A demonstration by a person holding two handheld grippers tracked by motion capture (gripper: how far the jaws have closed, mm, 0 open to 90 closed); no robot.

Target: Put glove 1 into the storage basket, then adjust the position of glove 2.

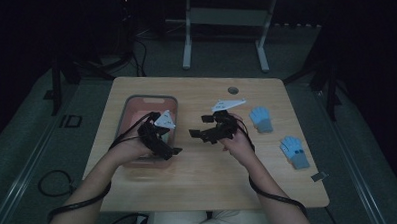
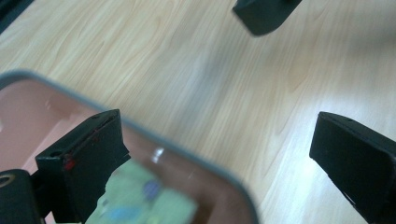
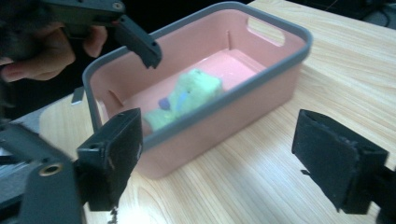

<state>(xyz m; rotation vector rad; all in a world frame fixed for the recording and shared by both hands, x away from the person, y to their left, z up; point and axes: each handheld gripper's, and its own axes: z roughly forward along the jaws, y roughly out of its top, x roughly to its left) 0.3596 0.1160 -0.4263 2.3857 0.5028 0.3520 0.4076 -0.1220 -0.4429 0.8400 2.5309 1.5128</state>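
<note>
Both your left tool and right tool gape empty, green glove below in the pink bin, so swing right toward the blue gloves.

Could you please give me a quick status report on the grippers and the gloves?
Left gripper and right gripper both open, empty. Green glove lying in pink bin. Two blue gloves on table; path unobstructed.

Two blue gloves on table
</note>
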